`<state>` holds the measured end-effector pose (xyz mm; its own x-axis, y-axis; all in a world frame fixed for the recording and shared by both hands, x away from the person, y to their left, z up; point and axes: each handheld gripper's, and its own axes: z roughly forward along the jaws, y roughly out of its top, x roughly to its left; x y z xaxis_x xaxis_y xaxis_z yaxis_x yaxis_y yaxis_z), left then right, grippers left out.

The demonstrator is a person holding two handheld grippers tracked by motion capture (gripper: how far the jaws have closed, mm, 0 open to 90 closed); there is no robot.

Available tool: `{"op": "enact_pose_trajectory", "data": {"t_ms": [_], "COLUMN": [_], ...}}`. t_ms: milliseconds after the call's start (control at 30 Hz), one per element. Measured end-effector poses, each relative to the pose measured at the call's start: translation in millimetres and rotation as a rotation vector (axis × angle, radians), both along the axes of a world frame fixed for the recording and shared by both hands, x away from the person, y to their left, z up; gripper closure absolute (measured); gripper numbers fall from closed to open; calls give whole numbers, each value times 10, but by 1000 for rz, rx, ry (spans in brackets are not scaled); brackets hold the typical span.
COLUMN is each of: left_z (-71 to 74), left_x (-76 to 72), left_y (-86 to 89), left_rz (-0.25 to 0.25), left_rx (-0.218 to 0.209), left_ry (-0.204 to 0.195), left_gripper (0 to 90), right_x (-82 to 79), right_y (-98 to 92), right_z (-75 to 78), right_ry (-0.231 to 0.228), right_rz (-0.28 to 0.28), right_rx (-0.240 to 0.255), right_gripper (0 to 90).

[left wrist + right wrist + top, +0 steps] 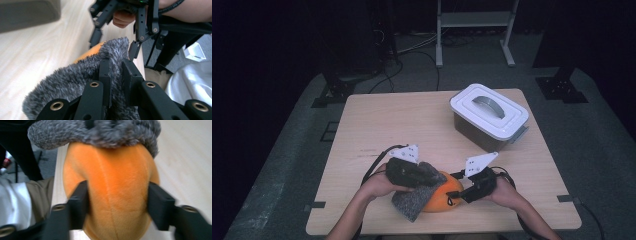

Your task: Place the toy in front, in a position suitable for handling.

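High view: left gripper [424, 176] clamped on grey furry cloth [414, 202], draped over the near-left side of orange plush ball [443, 196]. Left gripper view confirms: jaws pinched tight on a fold of the fur [82, 75], orange peeking out just beyond the tips. Likely holding the cloth up to wrap or unwrap the ball; cannot tell which.

Right gripper [458, 196] straddling the ball from the opposite side. Right gripper view: both pads flush against the orange flanks [112, 192], so gripping it, probably to pin the ball while the cloth gets pulled. Grip looks soft; plush may squash and slip.

White lidded box [489, 117] well beyond right gripper, lid on, untouched. Wooden table [377, 120].

No brands, labels or legible writing anywhere.
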<state>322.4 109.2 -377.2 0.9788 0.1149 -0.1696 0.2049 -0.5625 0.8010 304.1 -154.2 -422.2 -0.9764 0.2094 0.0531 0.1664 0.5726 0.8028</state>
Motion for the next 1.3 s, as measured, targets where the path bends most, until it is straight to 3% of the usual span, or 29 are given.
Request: {"op": "enact_pose_trajectory", "data": {"t_ms": [100,267,500,600,700,767,867,1033,1100,1133,1200,1300], "left_z": [92,189,88,54,4,-16,-41,-63,-63,-52,-11,98], "left_x": [43,95,115,109,94,85,75,69,69,75,94,125], "left_y": [-3,-62,42,126,180,190,186,152,140,143,154,139], "left_rz": [19,33,55,75,83,79,64,41,46,49,64,84], "left_rx": [3,24,33,43,37,40,36,32,33,37,34,40], "left_ry": [-22,-62,-45,-38,-21,-16,-7,16,9,1,-17,-54], "left_gripper": [791,790,790,788,788,788,788,786,786,787,788,790], "right_x": [21,53,66,49,38,42,61,121,113,99,72,59], "right_y": [16,115,-4,-82,-118,-107,-93,-55,-10,-1,-4,-2], "right_z": [61,150,55,30,14,21,62,41,-6,-7,30,91], "right_ry": [-60,-156,-170,-164,-124,-82,-54,-6,-2,-16,-65,-121], "right_rz": [-3,-3,17,16,6,7,4,-3,-13,-15,-21,-53], "right_rx": [3,-17,-36,-40,-27,-19,-25,-19,-18,-18,-16,0], "right_gripper": [491,494,498,488,422,347,274,213,258,341,448,495]}}
